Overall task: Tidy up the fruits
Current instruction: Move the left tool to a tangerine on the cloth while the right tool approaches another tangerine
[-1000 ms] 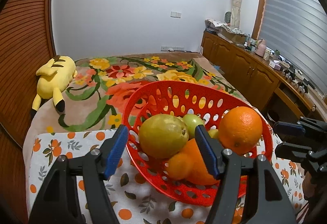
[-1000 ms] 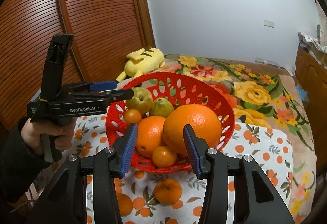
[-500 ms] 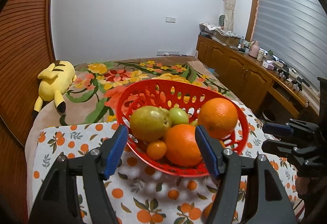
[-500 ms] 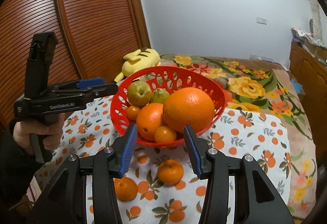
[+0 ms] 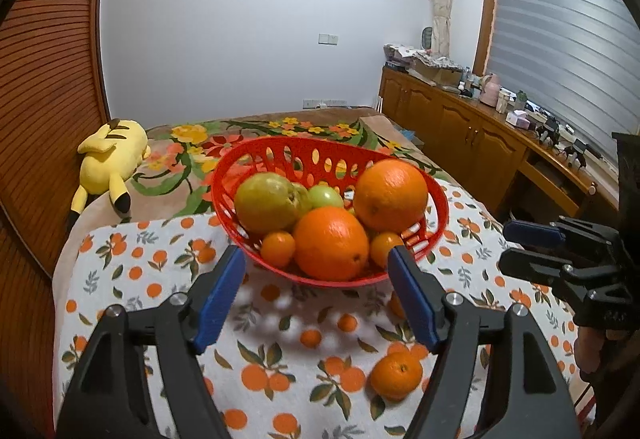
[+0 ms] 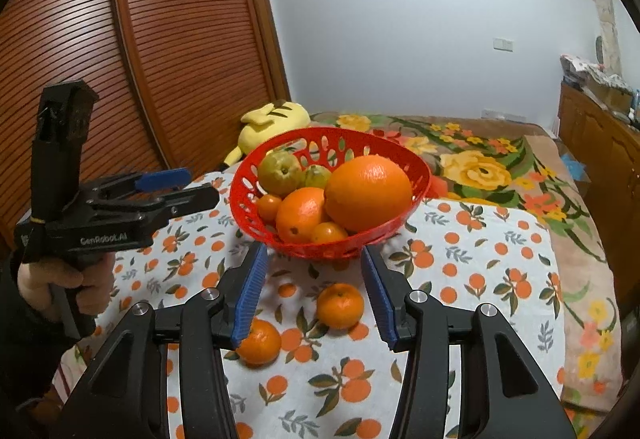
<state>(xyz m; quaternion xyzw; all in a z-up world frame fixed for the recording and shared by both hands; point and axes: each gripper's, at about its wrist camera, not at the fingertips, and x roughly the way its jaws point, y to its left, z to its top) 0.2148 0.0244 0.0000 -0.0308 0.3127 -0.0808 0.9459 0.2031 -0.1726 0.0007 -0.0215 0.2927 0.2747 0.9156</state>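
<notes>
A red perforated basket stands on an orange-print cloth. It holds a large orange, a second orange, a green pear-like fruit, a small green fruit and two mandarins. One loose mandarin lies on the cloth in front. My left gripper hangs just short of the basket's near rim, its jaws opening with nothing between them. In the right wrist view, the right gripper is open before the basket, above two loose mandarins.
A yellow plush toy lies on the floral blanket behind the basket. Wooden cabinets with clutter run along the right, and a slatted wooden door stands at the left. A hand holds the left gripper.
Both grippers have drawn back from the basket, which now looks smaller and farther. Loose mandarins on the cloth have come into view. The left jaws stand wider apart.
</notes>
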